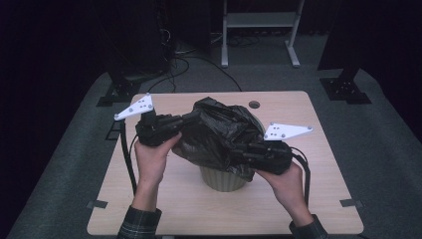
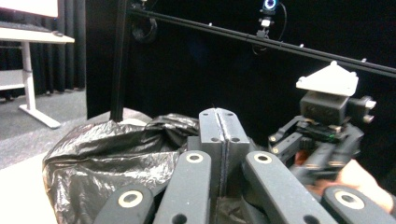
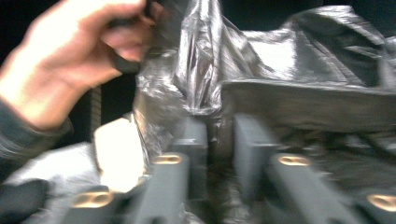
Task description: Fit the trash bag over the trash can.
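Note:
A crumpled black plastic bag (image 1: 214, 129) lies draped over the mouth of a beige ribbed bin (image 1: 224, 179) in the middle of the wooden table (image 1: 308, 199). My left gripper (image 1: 179, 127) meets the bag's left edge. In the left gripper view its jaws (image 2: 218, 116) are pressed flat together, with bag film (image 2: 107, 149) running in beneath them. My right gripper (image 1: 239, 149) is at the bag's front right. In the blurred right gripper view a fold of the bag (image 3: 303, 46) is bunched between its jaws (image 3: 219, 135), and the person's other hand (image 3: 60, 70) shows at the left.
A round cable hole (image 1: 254, 104) sits near the table's far edge. Behind the table stand a white desk frame (image 1: 259, 30) and dark stands, with cables on the grey floor (image 1: 189, 59). Bare tabletop lies to the right of the bin and in front of it.

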Demonstrator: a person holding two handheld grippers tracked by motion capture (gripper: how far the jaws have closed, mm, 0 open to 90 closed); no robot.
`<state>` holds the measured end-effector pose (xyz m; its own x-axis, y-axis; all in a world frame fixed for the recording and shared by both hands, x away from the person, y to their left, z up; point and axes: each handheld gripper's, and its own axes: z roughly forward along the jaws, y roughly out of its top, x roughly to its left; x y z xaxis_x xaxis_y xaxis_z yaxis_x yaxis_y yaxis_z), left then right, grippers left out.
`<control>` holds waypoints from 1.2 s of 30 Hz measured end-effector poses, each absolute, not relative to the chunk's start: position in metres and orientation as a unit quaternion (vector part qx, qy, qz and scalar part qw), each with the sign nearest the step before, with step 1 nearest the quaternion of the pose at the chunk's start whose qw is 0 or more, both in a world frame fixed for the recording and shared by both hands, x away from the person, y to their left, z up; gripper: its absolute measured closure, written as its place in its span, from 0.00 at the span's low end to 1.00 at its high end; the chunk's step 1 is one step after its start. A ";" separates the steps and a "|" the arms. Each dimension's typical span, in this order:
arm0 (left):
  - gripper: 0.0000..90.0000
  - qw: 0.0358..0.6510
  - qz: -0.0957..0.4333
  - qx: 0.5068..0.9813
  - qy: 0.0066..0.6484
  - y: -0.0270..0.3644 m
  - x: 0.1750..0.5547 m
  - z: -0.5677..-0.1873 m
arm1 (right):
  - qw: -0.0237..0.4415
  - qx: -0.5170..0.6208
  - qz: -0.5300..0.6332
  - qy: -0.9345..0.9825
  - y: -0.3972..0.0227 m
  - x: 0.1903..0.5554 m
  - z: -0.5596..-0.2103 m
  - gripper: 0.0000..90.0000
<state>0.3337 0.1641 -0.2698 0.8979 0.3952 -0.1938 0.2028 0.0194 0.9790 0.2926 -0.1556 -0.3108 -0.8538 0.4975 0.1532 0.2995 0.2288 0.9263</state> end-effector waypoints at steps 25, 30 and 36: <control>0.97 0.568 0.089 0.813 0.089 0.081 0.328 -0.238 | 0.130 0.193 0.578 0.782 -0.171 0.298 -0.262 0.90; 1.00 0.576 0.094 0.804 0.110 0.087 0.333 -0.237 | 0.131 0.209 0.579 0.777 -0.177 0.300 -0.269 0.71; 1.00 0.599 0.107 0.782 0.137 0.105 0.335 -0.233 | 0.153 0.227 0.587 0.762 -0.198 0.296 -0.281 0.59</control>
